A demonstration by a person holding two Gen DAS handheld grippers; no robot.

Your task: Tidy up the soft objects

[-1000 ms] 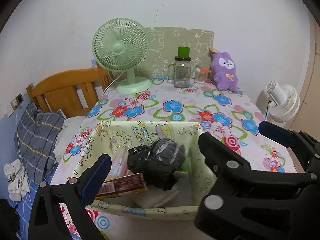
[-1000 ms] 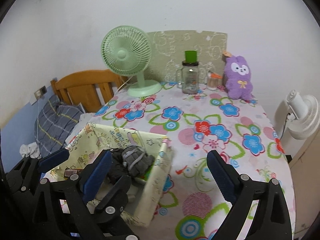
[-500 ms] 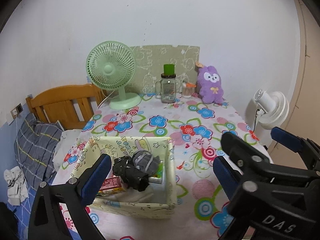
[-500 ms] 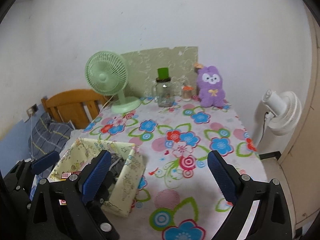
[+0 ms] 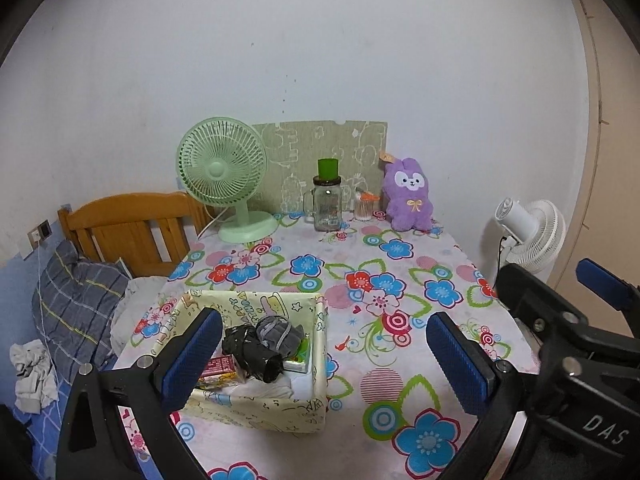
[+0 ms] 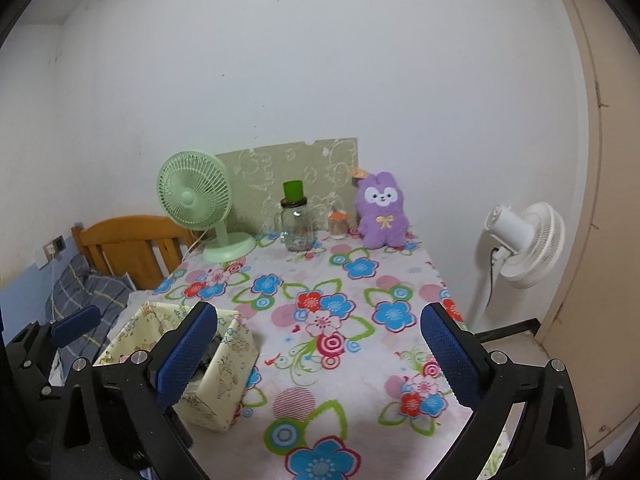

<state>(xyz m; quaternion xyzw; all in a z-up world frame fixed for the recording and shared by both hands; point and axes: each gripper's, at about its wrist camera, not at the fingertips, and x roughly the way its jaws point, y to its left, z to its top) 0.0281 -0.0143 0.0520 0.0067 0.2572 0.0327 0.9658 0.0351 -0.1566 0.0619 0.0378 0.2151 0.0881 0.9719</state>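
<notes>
Socks [image 5: 262,346], dark grey and black and bundled together, are seen piled in a pale yellow cartoon-print fabric box [image 5: 280,410] near the surface's [image 5: 360,264] front left corner. Left tongs [image 5: 320,356] are held wide open, empty. Right tongs [image 6: 320,356] are opening, nothing between them.

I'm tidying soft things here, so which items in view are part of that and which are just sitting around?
Part of the job: fabric storage box, dark rolled socks in it, purple plush toy.

Just lying about: green desk fan, glass jar, white fan, pillow.
</notes>
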